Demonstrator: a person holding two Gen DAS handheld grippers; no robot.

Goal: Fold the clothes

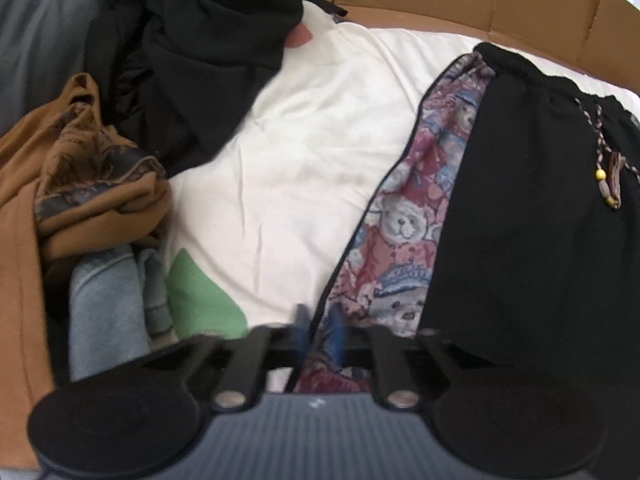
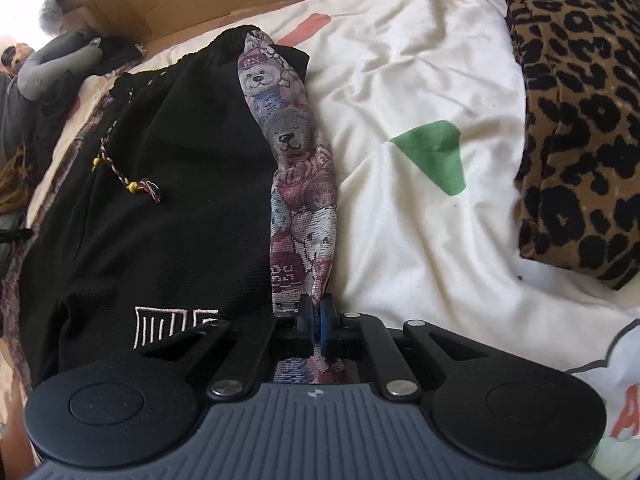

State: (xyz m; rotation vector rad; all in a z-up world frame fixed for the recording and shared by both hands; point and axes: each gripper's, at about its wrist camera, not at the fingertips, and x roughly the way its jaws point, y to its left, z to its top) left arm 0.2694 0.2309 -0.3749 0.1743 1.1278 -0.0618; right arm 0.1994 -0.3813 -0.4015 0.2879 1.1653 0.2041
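Black shorts [image 1: 520,200] [image 2: 180,180] with teddy-bear patterned side panels lie flat on a white bed cover [image 1: 300,160] [image 2: 420,240]. A braided drawstring [image 1: 608,176] [image 2: 136,184] with yellow beads rests on the black front. My left gripper [image 1: 320,332] is shut on the edge of one bear panel [image 1: 404,232], low at the shorts' side. In the right wrist view my right gripper [image 2: 316,312] is shut on the opposite bear panel [image 2: 300,184], with the cloth pinched between its blue pads. White embroidery shows on the black cloth beside it.
A heap of clothes lies left of the shorts: a black garment [image 1: 200,60], a brown one [image 1: 80,180] and light blue denim [image 1: 104,300]. Cardboard [image 1: 480,0] lines the far edge. A leopard-print cushion [image 2: 580,120] sits on the right, grey clothing [image 2: 52,64] far left.
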